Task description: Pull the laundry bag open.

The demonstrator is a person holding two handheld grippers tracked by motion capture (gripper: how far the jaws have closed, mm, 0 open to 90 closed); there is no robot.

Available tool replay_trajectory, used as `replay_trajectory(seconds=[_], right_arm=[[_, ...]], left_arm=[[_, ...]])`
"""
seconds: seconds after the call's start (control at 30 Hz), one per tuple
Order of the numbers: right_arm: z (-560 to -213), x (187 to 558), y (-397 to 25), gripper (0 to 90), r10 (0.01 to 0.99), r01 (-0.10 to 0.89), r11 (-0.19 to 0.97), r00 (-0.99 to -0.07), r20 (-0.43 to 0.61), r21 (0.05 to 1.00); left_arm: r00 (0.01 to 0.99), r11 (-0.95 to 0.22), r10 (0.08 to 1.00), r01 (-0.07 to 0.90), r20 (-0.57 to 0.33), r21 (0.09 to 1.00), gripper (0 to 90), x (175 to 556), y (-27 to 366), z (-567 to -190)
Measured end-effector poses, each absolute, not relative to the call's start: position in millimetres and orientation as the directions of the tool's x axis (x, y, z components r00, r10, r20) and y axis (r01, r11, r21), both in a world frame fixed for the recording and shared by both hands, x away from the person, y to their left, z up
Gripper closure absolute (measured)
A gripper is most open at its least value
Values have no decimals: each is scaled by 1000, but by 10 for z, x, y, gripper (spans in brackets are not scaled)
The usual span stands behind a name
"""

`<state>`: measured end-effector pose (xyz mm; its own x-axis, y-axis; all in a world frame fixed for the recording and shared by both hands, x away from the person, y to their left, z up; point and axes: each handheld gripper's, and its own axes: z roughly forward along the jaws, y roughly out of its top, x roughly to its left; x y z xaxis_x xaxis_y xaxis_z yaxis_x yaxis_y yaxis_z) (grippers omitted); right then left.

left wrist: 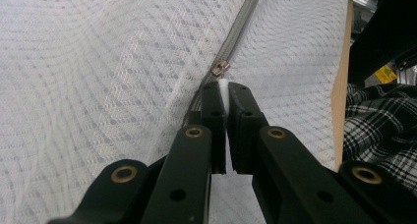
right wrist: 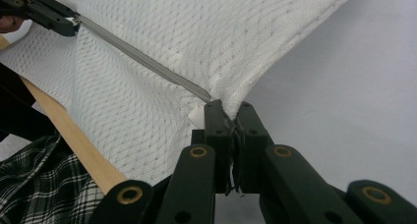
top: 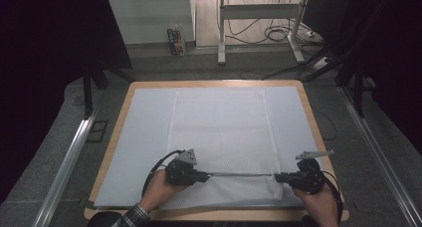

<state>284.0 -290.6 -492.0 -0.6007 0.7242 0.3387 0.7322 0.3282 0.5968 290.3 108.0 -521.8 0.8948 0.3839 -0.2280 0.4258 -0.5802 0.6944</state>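
A white mesh bag (top: 219,132) lies flat on the pale sheet (top: 142,137), its grey zipper (top: 241,174) running along the near end. My left gripper (top: 208,176) is at the zipper's left end. In the left gripper view it (left wrist: 225,94) is shut on a white pull tab just behind the metal slider (left wrist: 221,68). My right gripper (top: 276,177) is at the zipper's right end. In the right gripper view it (right wrist: 227,111) is shut on the bag's corner, where the zipper (right wrist: 142,59) ends. The zipper is stretched taut and slightly lifted between both grippers.
The sheet covers a wooden table (top: 123,101), whose near edge lies just behind both hands. A plaid sleeve (left wrist: 378,126) is at that edge. Metal rails (top: 64,167) (top: 383,162) flank the table on the floor. A desk frame (top: 259,18), cables and a small carton (top: 175,41) stand beyond.
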Motion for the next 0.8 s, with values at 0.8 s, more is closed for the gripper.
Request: replay_trajectory(seconds=[0.8], right_arm=[[-4925,2841,-2923,854,727,732,330,-600,335,596]], left_arm=[[874,-568,426,459,-233,683,871,2844,1315,-5205]])
